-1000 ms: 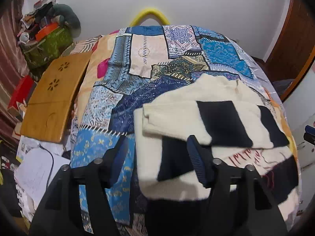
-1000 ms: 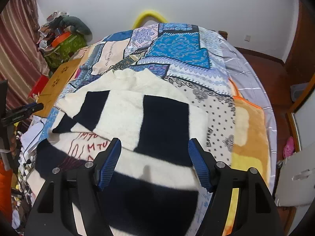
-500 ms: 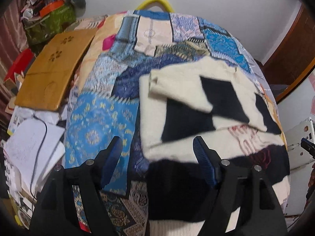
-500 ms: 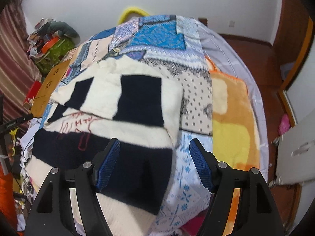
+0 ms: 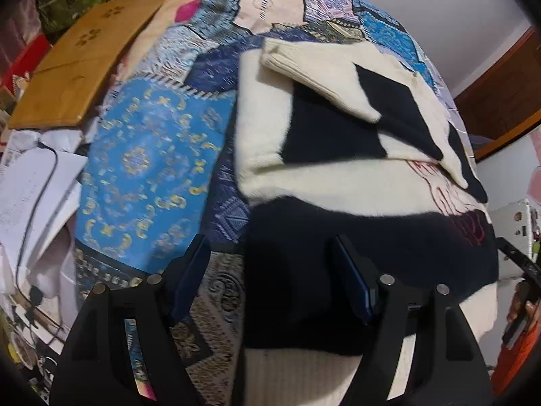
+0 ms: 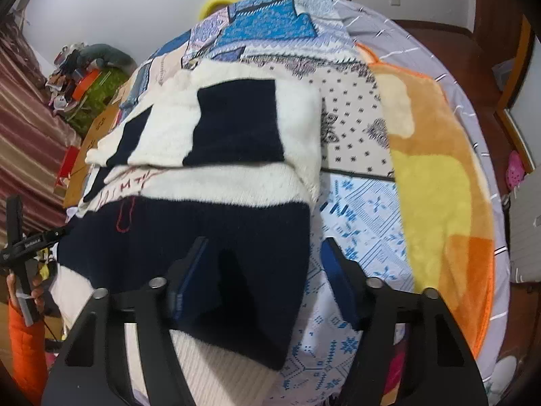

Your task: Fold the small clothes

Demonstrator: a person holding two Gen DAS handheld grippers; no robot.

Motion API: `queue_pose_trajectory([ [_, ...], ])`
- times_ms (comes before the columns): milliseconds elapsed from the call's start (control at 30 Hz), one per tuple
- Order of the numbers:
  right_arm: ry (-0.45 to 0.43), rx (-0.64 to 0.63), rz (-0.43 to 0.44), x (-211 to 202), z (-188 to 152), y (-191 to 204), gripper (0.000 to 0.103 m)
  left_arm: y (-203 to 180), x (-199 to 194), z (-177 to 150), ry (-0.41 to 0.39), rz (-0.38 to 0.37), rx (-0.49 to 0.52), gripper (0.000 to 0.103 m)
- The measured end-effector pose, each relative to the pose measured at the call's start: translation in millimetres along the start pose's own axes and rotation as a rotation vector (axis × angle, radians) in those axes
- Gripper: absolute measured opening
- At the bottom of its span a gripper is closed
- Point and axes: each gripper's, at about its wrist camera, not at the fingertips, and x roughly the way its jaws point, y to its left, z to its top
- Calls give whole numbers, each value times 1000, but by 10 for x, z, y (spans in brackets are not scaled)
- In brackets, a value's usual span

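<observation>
The cream-and-navy sweater [image 5: 338, 182] is lying flat on the patchwork bedspread [image 5: 148, 155], both sleeves folded across its chest — cuffs pointing toward opposite sides. The left gripper [image 5: 270, 270] is hovering over the sweater's near left corner, jaws standing wide apart, gripping nothing. The right gripper [image 6: 263, 270] is hovering at the near right corner, equally wide and empty — its left finger over navy knit, its right over the bedspread. A wooden board [image 5: 77, 64] is lying beside the bed.
</observation>
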Motion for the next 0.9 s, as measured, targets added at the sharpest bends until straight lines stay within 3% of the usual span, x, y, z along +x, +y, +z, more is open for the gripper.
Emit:
queue_pose_trajectory([
  [267,36,-32,25,105,-45,44,34,-204,80,-49,33,-83,17,71],
  [400,24,-65,16,82,-35,92,11,-293,62,-24,37,-105,33,54],
  [533,-11,-94,22,29,-2,129,9,-392,-47,3,9,-102,64,33],
  [600,-36,-115,23,-16,29,178,8,-431,-125,29,-19,-92,87,16],
  [667,-68,-126,31,-71,93,236,8,-462,-218,90,-62,-72,100,8],
  [900,-192,-165,36,-266,439,453,7,-458,-568,456,-223,-63,85,7],
])
